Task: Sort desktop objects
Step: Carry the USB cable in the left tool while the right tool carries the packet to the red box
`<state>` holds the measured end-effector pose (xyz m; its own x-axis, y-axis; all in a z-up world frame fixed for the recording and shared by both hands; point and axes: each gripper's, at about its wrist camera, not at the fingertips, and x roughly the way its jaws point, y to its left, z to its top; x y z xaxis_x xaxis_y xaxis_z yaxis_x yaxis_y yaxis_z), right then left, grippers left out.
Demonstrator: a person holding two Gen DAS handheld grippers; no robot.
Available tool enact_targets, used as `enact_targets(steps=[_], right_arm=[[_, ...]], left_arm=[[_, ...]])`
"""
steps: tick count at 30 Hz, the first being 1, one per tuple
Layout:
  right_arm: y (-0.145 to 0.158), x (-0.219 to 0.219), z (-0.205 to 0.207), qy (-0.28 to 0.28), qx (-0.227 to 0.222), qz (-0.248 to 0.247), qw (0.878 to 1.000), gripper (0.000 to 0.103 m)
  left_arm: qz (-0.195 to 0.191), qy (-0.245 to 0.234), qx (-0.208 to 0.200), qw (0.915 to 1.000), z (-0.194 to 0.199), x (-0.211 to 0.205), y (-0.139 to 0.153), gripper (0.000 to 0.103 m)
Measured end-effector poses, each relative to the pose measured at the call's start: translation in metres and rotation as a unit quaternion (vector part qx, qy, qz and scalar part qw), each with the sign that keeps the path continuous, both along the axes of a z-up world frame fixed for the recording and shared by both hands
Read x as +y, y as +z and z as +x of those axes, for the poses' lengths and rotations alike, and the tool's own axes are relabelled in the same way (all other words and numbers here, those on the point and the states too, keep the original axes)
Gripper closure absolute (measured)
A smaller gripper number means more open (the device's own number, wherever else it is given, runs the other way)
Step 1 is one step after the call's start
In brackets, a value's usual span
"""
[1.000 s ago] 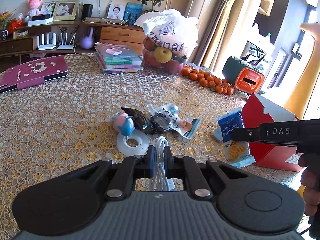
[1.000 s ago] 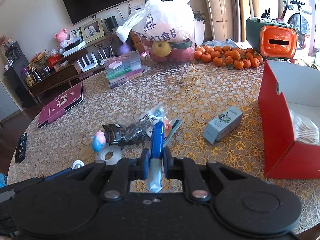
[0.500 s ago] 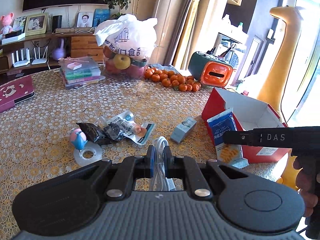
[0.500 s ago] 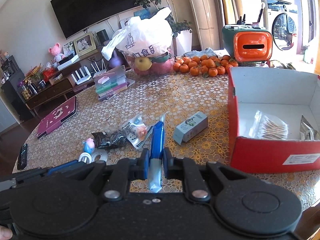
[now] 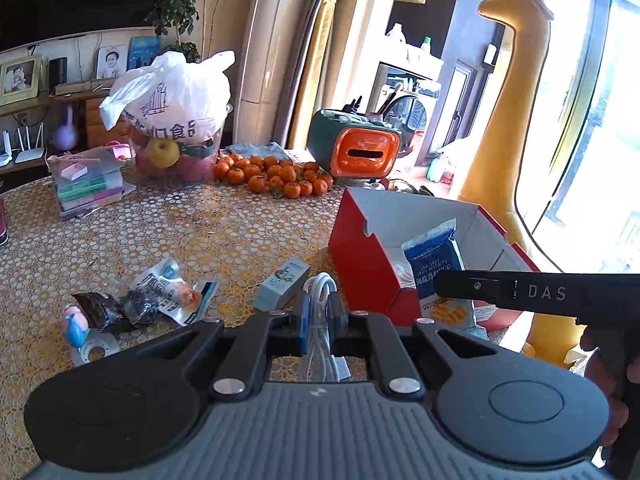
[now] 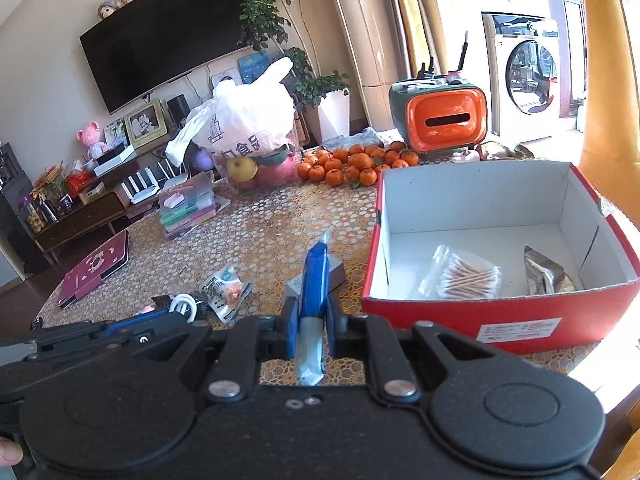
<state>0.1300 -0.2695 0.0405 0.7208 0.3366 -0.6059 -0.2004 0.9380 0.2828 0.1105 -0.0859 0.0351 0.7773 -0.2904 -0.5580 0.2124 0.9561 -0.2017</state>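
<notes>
Coiled white cable clamped in left gripper, blue foil biscuit packet clamped in right gripper, both above patterned surface beside open red cardboard box holding cotton swabs.

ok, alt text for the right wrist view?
The right tongs grip a blue snack packet edge-on, short of an open red box holding cotton swabs and a silver pouch. Wrappers lie scattered on the table.
</notes>
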Motion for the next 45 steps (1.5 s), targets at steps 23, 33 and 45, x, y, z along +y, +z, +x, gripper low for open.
enact_targets(steps=[23,33,45], right_arm=[[0.018,-0.076,0.012,-0.05,-0.033,-0.003,0.998,0.09],[0.014,-0.099,0.034,-0.074,-0.032,-0.018,0.997,0.09],[-0.005,-0.119,0.067,-0.094,-0.004,-0.031,0.995,0.09]], left_arm=[[-0.005,-0.078,-0.003,0.9969,0.053,-0.082,0.02,0.095],[-0.004,-0.099,0.017,0.995,0.083,-0.107,0.016,0.095],[0.013,-0.103,0.042,0.9937,0.127,-0.129,0.006,0.095]])
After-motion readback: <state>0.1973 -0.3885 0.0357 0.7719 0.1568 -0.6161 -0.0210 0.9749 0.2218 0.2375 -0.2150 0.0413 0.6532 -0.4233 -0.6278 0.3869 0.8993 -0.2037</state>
